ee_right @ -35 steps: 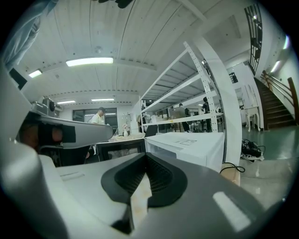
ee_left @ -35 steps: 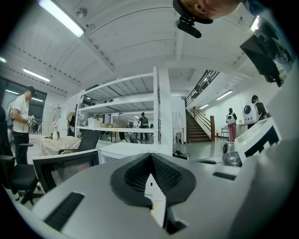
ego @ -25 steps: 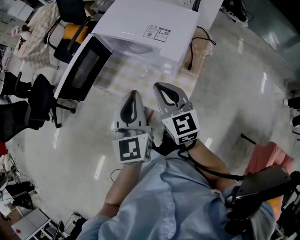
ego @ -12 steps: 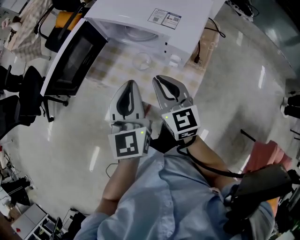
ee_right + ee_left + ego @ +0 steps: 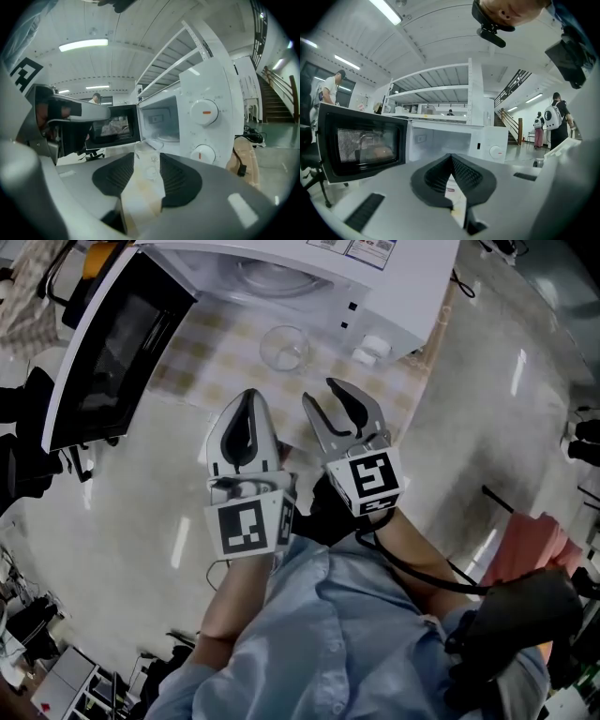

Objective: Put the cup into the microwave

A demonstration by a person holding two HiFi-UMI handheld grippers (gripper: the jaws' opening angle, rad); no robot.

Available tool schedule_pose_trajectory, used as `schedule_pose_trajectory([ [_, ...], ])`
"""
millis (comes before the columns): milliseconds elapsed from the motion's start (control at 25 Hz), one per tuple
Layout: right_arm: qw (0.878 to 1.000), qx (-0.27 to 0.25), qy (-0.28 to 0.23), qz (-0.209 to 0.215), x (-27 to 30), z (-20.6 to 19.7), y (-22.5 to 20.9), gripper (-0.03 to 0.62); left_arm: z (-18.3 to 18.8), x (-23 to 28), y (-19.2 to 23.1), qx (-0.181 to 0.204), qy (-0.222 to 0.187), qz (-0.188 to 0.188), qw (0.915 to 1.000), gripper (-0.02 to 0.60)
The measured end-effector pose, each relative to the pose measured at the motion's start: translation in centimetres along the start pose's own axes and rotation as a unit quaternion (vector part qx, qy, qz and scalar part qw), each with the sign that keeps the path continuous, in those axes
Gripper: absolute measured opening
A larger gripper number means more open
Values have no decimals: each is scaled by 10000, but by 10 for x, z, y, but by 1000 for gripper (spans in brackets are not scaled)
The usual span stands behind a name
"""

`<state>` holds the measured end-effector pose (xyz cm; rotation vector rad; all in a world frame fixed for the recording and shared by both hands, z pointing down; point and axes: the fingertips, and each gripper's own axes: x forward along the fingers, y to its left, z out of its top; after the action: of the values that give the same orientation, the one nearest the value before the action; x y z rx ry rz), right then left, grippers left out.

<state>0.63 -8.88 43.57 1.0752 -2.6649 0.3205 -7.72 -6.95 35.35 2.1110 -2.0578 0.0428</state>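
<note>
**Head view.** The left gripper [image 5: 247, 397] has its jaws together and is empty. The right gripper [image 5: 321, 395], just beside it, has jaws that have just been opening and now stand partly apart with nothing between them. The clear cup [image 5: 284, 348] stands upright ahead of the right gripper's tips, apart from them, and just in front of the open microwave [image 5: 394, 277]. The microwave's door [image 5: 103, 343] swings out ahead and to the left of the left gripper. Likely hazard: the gap looks narrower than the cup, so advancing now could make a jaw tip strike the wall and tip or shove the cup. The surface is a table [image 5: 211, 352] under a pale checked cloth, which may drag under a pushed cup. Around it lies glossy floor [image 5: 487, 427].

**Left gripper view.** The closed left gripper [image 5: 451, 157] faces the microwave [image 5: 454, 138]. If it travels alongside, it could knock the door [image 5: 361, 145]. People stand far off by a staircase.

**Right gripper view.** The cup [image 5: 149, 149] lines up with the gap of the right gripper [image 5: 146, 174]. Smooth glass may slip from ribbed pads if it is gripped near the rim. Ceiling lights and shelving lie beyond.
</note>
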Motion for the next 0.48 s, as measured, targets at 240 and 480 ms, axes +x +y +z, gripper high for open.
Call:
schedule_pose_trajectory([
  [240,9999,34,100,75,20,-12,-3,255,-10,14,11,-99,110,-8,9999,6],
  [480,9994,123,262,190,49,-21,3,366,-14,27,33,-224,166,64,9996,6],
])
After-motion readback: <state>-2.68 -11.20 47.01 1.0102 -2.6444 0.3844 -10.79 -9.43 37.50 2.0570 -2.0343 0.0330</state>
